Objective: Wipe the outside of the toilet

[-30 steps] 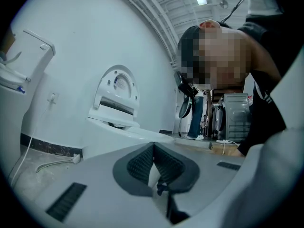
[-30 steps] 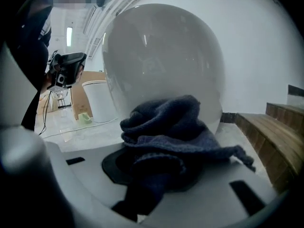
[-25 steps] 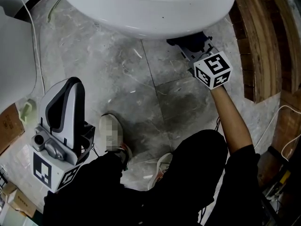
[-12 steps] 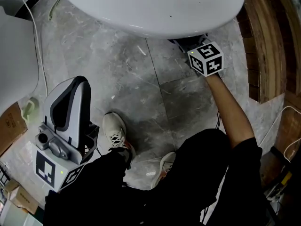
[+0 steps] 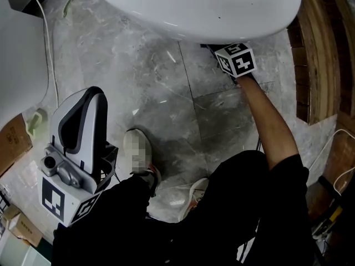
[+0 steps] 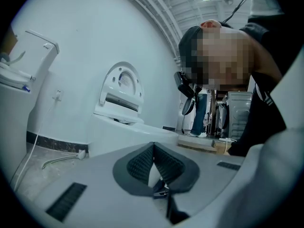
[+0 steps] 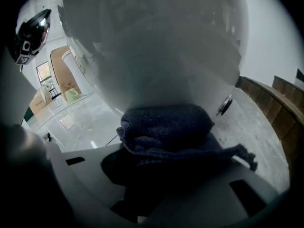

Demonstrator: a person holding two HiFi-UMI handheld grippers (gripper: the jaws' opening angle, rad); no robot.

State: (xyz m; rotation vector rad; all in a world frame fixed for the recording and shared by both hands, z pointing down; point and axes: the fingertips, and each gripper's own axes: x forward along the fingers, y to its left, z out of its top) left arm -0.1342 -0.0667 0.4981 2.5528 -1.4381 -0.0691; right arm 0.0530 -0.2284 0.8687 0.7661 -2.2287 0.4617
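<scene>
Right gripper [image 7: 164, 160] holds a dark cloth [image 7: 166, 127] against the outside of the toilet [image 5: 188, 10].

The right gripper's jaws are closed tight on the bunched cloth. The front of the cloth touches the white curve of the bowl low down, just above the floor [image 5: 166, 93]. In the head view only its marker cube shows, tucked under the bowl's near rim toward the floor's right edge, with the person's arm [image 5: 269, 126] stretched out behind it. The left gripper [image 6: 153, 151] has its jaws together with nothing between them. It is held upright over the floor's left side beside the person's shoe [image 5: 136, 157], well apart from the toilet and the cloth.
</scene>
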